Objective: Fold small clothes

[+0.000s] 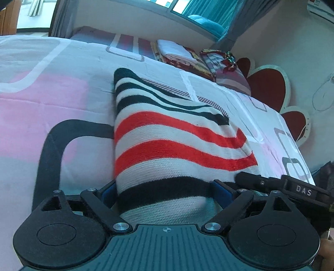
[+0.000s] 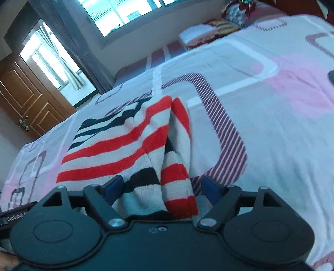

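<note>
A small knitted sweater (image 1: 167,133) with red, black and white stripes lies folded on the bed. Its near edge runs in between the blue pads of my left gripper (image 1: 165,191), which stands wide open around it without pinching. In the right wrist view the same sweater (image 2: 117,141) shows a sleeve folded along its right side. That end lies between the jaws of my right gripper (image 2: 161,187), also open, with a gap of bare sheet beside the right pad (image 2: 210,187). Part of the right gripper's body (image 1: 302,191) shows at the right edge of the left wrist view.
The bed sheet (image 1: 52,100) is white and pink with rounded rectangle prints. Folded clothes (image 1: 177,52) and a pillow (image 1: 231,77) sit at the far end near a red headboard (image 1: 269,87). A window (image 2: 125,14) and a wooden door (image 2: 27,100) lie beyond the bed.
</note>
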`<state>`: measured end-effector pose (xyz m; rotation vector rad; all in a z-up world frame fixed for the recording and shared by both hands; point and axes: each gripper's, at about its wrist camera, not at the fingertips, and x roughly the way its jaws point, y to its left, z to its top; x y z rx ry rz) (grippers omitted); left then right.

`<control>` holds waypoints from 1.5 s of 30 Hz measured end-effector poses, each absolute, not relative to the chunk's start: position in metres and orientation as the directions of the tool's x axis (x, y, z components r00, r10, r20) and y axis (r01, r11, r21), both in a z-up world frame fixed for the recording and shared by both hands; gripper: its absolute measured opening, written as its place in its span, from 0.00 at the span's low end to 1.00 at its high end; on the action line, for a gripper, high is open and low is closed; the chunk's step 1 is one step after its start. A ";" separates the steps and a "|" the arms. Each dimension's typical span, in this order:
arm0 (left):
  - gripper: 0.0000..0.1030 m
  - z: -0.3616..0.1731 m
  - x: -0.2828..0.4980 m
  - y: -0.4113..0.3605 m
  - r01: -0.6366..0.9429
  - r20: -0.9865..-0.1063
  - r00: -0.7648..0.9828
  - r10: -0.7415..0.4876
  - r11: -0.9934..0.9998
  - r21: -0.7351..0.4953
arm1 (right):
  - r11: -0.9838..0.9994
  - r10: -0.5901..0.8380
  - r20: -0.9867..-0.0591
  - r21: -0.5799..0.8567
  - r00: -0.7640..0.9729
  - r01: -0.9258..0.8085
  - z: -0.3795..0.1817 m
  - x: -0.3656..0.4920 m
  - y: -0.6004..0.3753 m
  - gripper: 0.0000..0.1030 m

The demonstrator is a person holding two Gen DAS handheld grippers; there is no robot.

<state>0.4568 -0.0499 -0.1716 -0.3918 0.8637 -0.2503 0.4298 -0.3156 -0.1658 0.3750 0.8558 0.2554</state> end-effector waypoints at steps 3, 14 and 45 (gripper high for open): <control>0.85 -0.173 0.459 -0.050 0.054 -0.684 0.627 -0.372 0.898 -0.438 | 0.900 0.387 -0.682 0.426 0.620 -0.093 -0.168 0.438 -0.315 0.70; 0.77 -0.173 0.459 -0.051 0.055 -0.686 0.627 -0.369 0.900 -0.433 | 0.892 0.429 -0.688 0.424 0.585 -0.155 -0.167 0.445 -0.310 0.59; 0.47 -0.101 0.414 0.034 0.109 -0.558 0.745 -0.365 0.892 -0.438 | 0.828 0.518 -0.518 0.505 0.681 -0.246 -0.107 0.413 -0.253 0.33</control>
